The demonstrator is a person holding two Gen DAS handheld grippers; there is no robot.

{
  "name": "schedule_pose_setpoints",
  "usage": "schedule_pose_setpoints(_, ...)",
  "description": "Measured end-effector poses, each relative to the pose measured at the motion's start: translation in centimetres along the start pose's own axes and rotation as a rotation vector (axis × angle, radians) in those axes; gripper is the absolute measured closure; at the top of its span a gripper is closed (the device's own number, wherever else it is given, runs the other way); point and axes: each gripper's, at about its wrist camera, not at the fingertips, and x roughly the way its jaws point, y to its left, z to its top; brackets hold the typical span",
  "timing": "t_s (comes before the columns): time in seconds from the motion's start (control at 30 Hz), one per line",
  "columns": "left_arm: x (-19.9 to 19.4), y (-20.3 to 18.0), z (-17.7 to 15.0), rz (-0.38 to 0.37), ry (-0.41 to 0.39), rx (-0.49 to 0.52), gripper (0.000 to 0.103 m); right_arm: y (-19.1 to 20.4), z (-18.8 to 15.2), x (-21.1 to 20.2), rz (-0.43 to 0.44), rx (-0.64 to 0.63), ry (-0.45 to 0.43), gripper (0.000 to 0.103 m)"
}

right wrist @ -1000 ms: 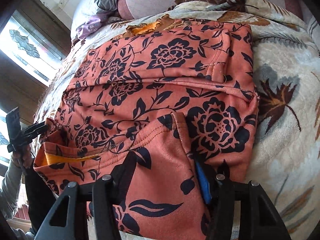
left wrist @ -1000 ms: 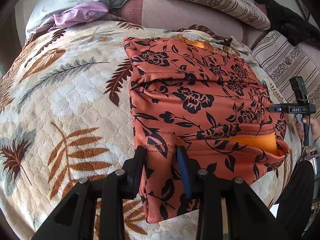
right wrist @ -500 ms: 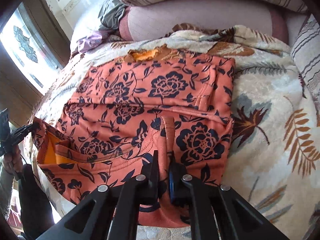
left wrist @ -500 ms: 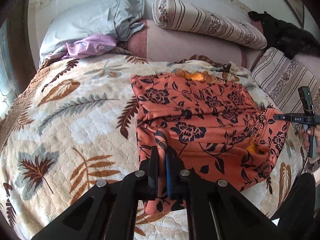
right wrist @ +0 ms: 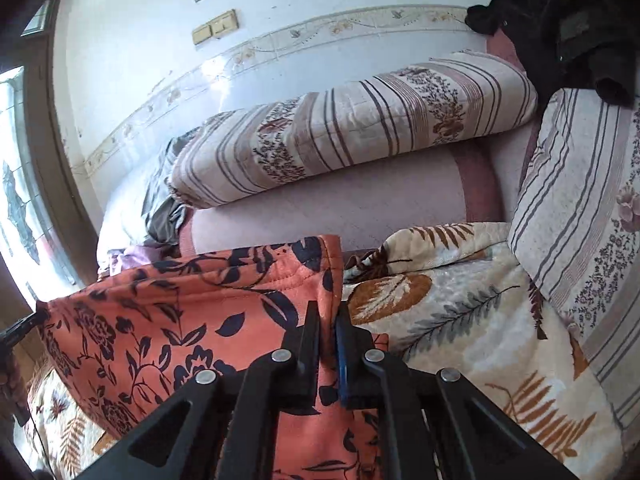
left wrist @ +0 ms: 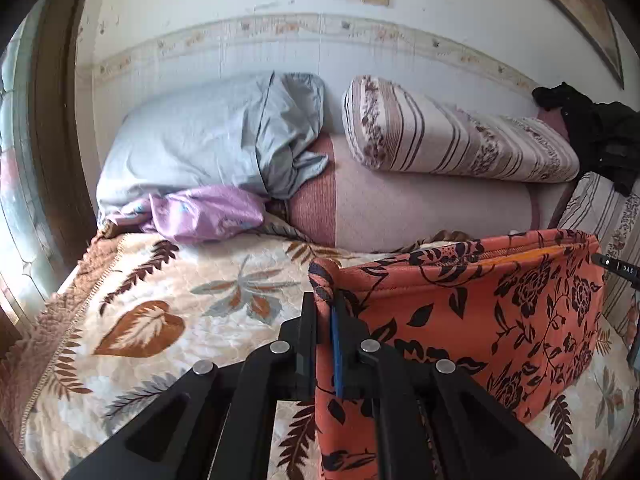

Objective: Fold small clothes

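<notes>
An orange garment with a dark flower print (left wrist: 500, 312) hangs stretched above the bed, held up by its top edge. My left gripper (left wrist: 323, 312) is shut on the left top corner of that garment, the cloth pinched between its pads. In the right wrist view my right gripper (right wrist: 329, 328) is shut on the other top corner of the same garment (right wrist: 192, 320). The cloth drapes down in front of both grippers. A lighter orange lining shows along the top seam in the left wrist view. The garment's lower part is hidden below the frames.
The bed wears a cream leaf-print blanket (left wrist: 160, 320). At its head lie a grey pillow (left wrist: 208, 140), a purple cloth (left wrist: 200, 212), a striped bolster (left wrist: 460, 144) and a pink bolster (left wrist: 420, 208). Black clothing (right wrist: 568, 12) lies on a striped cushion (right wrist: 580, 208) at right. A window is at left.
Both grippers closed on the garment's near edge and rose, lifting it off the blanket. The views tipped up from the bed surface toward the wall and pillows.
</notes>
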Motion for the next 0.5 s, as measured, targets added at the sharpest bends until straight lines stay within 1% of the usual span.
schedule_pose_setpoints(0.03, 3.1, -0.2, -0.2, 0.019, 0.059, 0.013, 0.094, -0.7, -0.3, 2.9, 0.008, 0.023, 0.073, 0.093)
schedule_pose_setpoints(0.07, 6.1, -0.4, -0.9, 0.079, 0.102, 0.005, 0.093, -1.4, -1.1, 6.0, -0.001, 0.042, 0.162, 0.093)
schedule_pose_setpoints(0.1, 9.1, -0.6, -1.7, 0.109, 0.154, 0.012, 0.085, -2.1, -2.2, 8.8, -0.043, 0.06, 0.221, 0.092)
schedule_pose_setpoints(0.13, 12.0, -0.8, -2.7, 0.117, 0.247, 0.041, 0.083, -2.8, -3.6, 11.5, -0.073, 0.065, 0.297, 0.092)
schedule_pose_setpoints(0.17, 14.4, -0.8, -3.6, 0.15, 0.342, 0.057, 0.081, -3.4, -5.0, 13.9, -0.108, 0.067, 0.395, 0.092)
schedule_pose_setpoints(0.2, 15.9, -0.6, -4.4, 0.187, 0.414, 0.068, 0.081, -3.8, -6.2, 15.3, -0.151, 0.08, 0.462, 0.091)
schedule_pose_setpoints(0.23, 16.2, -0.4, -4.7, 0.183, 0.428, 0.075, 0.081, -4.1, -6.7, 14.9, -0.144, 0.11, 0.431, 0.091)
schedule_pose_setpoints(0.27, 15.6, -0.1, -4.5, 0.177, 0.402, 0.073, 0.079, -4.1, -6.6, 13.9, -0.142, 0.13, 0.393, 0.087)
schedule_pose_setpoints(0.3, 14.5, 0.3, -4.2, 0.191, 0.368, 0.06, 0.074, -4.1, -6.4, 13.0, -0.138, 0.142, 0.385, 0.077)
schedule_pose_setpoints(0.33, 13.2, 1.0, -3.8, 0.21, 0.327, 0.036, 0.067, -3.9, -6.2, 12.0, -0.135, 0.139, 0.379, 0.07)
schedule_pose_setpoints(0.37, 11.5, 1.6, -3.5, 0.222, 0.282, 0.006, 0.054, -3.6, -5.9, 10.9, -0.142, 0.121, 0.362, 0.047)
schedule_pose_setpoints(0.4, 9.8, 2.2, -3.1, 0.231, 0.24, -0.023, 0.045, -3.2, -5.7, 9.6, -0.169, 0.095, 0.339, 0.027)
schedule_pose_setpoints(0.43, 7.9, 2.6, -2.8, 0.235, 0.201, -0.048, 0.042, -2.7, -5.6, 8.2, -0.193, 0.066, 0.315, 0.024)
schedule_pose_setpoints(0.5, 4.0, 3.0, -2.9, 0.233, 0.139, -0.079, 0.04, -1.3, -5.5, 5.8, -0.217, 0.008, 0.286, 0.024)
